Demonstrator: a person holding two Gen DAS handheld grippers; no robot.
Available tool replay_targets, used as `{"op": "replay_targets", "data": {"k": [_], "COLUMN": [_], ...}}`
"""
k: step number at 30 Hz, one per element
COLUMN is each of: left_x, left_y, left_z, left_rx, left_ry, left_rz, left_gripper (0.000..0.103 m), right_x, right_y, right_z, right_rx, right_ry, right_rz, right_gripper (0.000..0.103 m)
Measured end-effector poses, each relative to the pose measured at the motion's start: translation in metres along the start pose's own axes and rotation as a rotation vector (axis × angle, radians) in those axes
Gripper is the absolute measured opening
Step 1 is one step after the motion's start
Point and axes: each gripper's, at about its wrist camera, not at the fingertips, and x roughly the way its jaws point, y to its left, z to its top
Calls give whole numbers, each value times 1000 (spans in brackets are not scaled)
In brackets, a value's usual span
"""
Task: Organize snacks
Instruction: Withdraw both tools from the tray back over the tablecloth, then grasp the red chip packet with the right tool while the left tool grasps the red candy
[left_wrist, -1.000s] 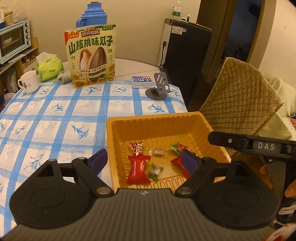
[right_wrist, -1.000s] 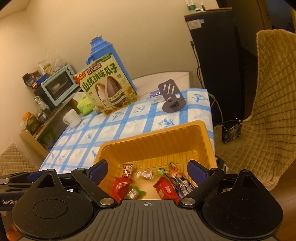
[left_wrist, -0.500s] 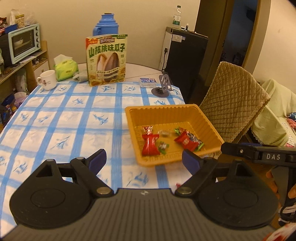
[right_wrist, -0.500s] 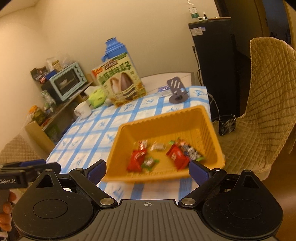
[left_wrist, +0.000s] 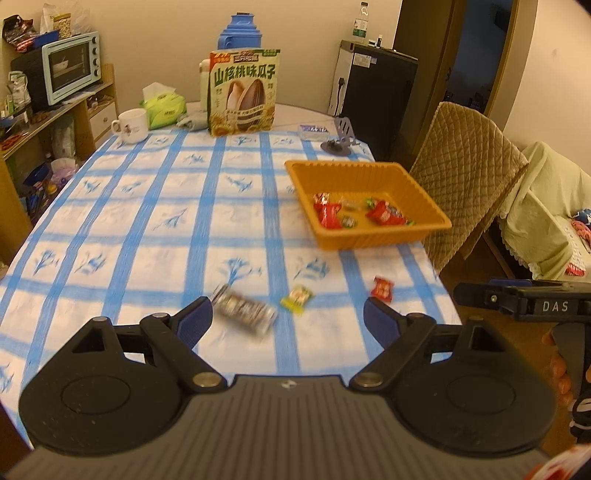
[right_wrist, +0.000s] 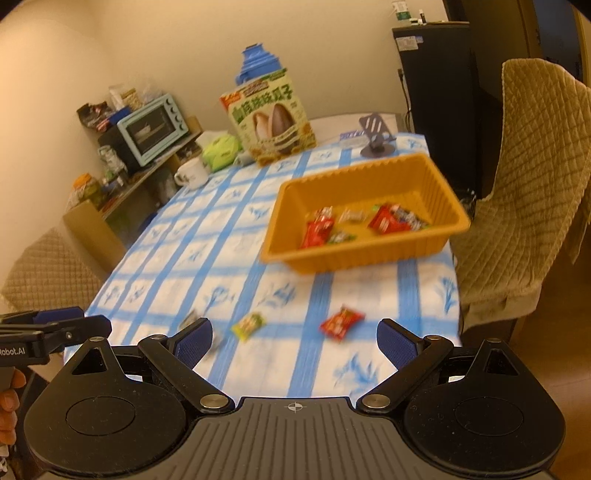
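Both grippers have pulled way back from the tray compared to a second ago, so the near edge of the table with loose snacks on it shows now.

Left wrist view: the left gripper (left_wrist: 287, 320) hangs over the near part of the blue-checked tablecloth (left_wrist: 155, 229), jaws spread wide with nothing in them. Three loose snacks sit just ahead of it: a silvery wrapped bar (left_wrist: 244, 311) near the left finger, a small yellow-green candy (left_wrist: 297, 297) about in the middle, and a red candy (left_wrist: 382, 287) off to the right by the table edge. The orange tray (left_wrist: 424, 201) sits farther back on the right side of the table with a handful of red and mixed wrappers inside. At the far end stands a sunflower seed bag (left_wrist: 242, 94), with a white mug (left_wrist: 132, 124) to its left.

Right wrist view: the right gripper (right_wrist: 294, 341) is also wide open and empty. Same yellow-green candy (right_wrist: 249, 325) and red candy (right_wrist: 341, 322) lie between its fingers, a bit blurry. The silvery bar (right_wrist: 190, 318) is mostly hidden behind the left finger. The tray (right_wrist: 364, 256) is beyond them, well apart from the loose pieces.
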Motion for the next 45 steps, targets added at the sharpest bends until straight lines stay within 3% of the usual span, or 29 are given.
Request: {"op": "replay_targets", "data": {"k": [11,20,31,40,45], "left_x": [-21,-26,-18,-2,15], "left_y": [25,43,61,67,73], "left_z": [-47,-72,-83,-78,-78], "left_rx": [-4,-38,-94,-121,-145], "left_ry": [32,60,81,84,96], "left_rz": [31,82,195,238,262], "left_gripper": [88,87,87,87,84], "right_x": [-6,11,37,55,71], "right_y": [32,42,25,0,-13], "right_z": [-55,-79,-75,-52,-35], "right_rx": [7,-29,-65,-84,-92], "right_ry": [69,137,177,133,112], "right_rz": [-12,-28,-59,-82,-89], "right_gripper": [95,95,95,95,86]}}
